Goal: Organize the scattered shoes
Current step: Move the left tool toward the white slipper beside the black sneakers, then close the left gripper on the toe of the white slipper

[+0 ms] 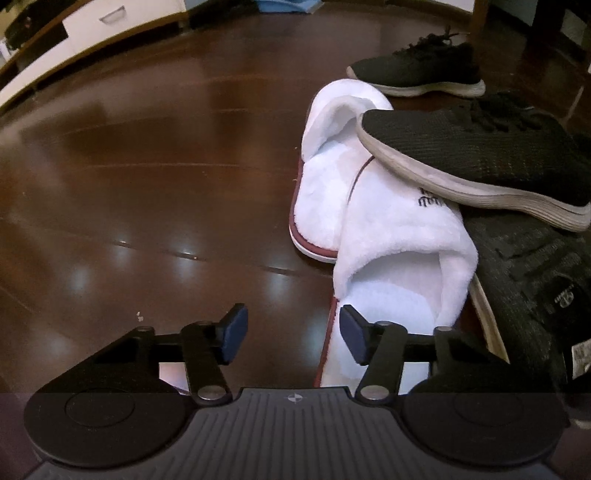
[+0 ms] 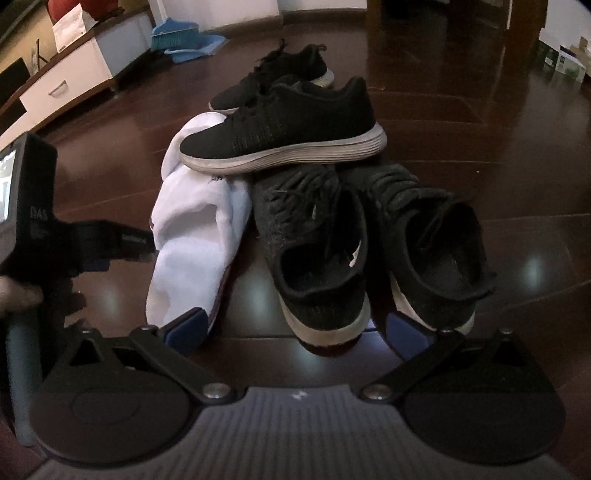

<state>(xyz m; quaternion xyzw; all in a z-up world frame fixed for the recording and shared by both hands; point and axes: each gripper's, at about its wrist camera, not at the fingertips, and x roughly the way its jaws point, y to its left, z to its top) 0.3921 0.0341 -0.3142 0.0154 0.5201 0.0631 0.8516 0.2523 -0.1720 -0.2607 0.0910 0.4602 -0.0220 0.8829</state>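
A pile of shoes lies on the glossy dark wood floor. My left gripper (image 1: 293,334) is open, and its right finger hovers over the heel end of a white slipper (image 1: 399,266). A second white slipper (image 1: 328,177) lies behind the first. A black sneaker with a pale sole (image 1: 480,158) rests across both slippers. My right gripper (image 2: 297,328) is open wide, with the heel of a dark knit sneaker (image 2: 317,258) just ahead between its fingers. Its mate (image 2: 432,251) stands beside it on the right. Another black sneaker (image 2: 273,74) sits farther back on the floor.
A white drawer cabinet (image 2: 66,85) runs along the left wall. A blue dustpan and brush (image 2: 188,40) lie at the back. Dark wooden furniture legs (image 2: 373,14) stand behind the pile. Open floor (image 1: 147,184) stretches left of the slippers. The left tool's housing (image 2: 33,206) fills the right view's left edge.
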